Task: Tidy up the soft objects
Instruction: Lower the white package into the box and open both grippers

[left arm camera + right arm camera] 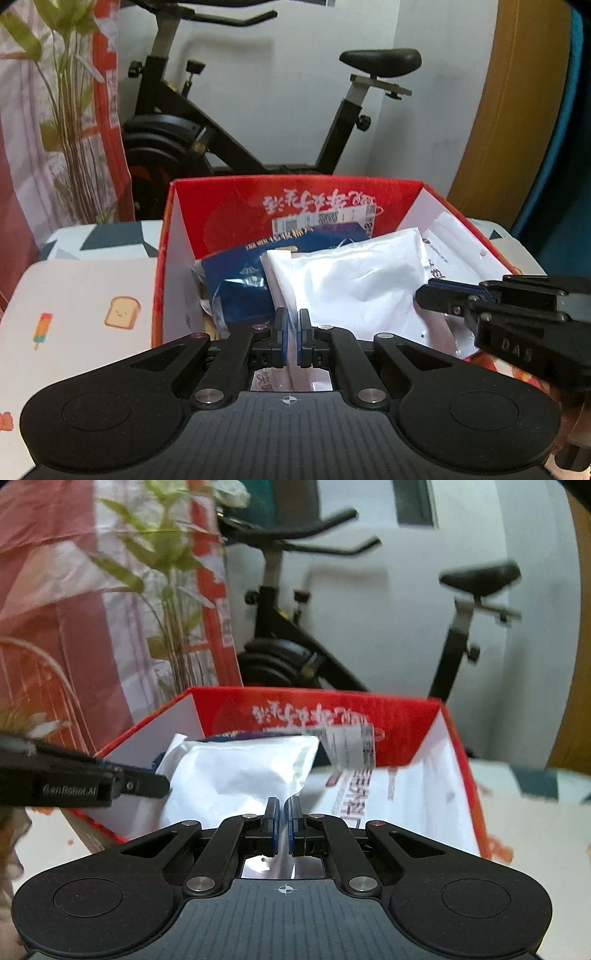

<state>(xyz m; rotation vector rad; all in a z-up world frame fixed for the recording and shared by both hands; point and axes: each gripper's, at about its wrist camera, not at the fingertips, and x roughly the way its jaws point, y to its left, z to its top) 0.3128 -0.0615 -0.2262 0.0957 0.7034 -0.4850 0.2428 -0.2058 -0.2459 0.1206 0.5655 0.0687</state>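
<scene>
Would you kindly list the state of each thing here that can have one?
left gripper: shut on the white pouch's near edge.
right gripper: shut on the same pouch.
white pouch: held over the box, crumpled.
red box: open, packets inside.
blue packet: lying in the box.

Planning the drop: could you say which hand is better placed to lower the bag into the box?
Probably right: the right gripper pinches the bag over the box's freer side; a blue packet crowds the left.
</scene>
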